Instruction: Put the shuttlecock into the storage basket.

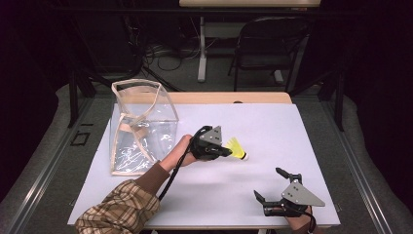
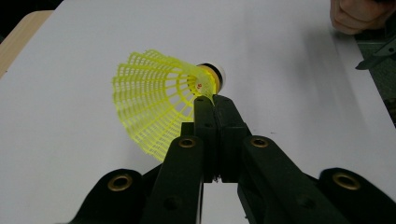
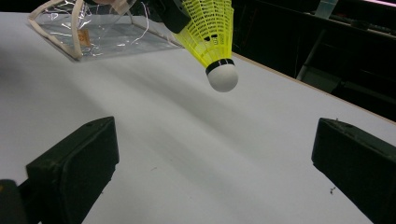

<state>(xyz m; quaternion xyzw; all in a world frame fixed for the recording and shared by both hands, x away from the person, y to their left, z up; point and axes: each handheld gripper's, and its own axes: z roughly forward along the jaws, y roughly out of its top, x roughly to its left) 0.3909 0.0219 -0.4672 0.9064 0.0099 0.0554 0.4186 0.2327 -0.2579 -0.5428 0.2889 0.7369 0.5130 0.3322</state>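
A yellow shuttlecock [image 1: 236,148] [image 2: 154,100] [image 3: 210,28] with a white cork tip is lifted off the white table sheet [image 1: 272,126], cork pointing down and to the right. My left gripper [image 1: 226,151] [image 2: 211,100] is shut on the edge of its yellow skirt, near the middle of the table. My right gripper [image 1: 272,184] [image 3: 212,158] rests low at the table's front right, jaws wide open with nothing between them, aimed toward the shuttlecock. A clear plastic bag [image 1: 141,126] [image 3: 93,28] with cream trim stands open at the left.
The white sheet covers a wooden table whose far edge [image 1: 234,97] shows behind. A dark folding chair [image 1: 268,44] and cables stand on the floor beyond.
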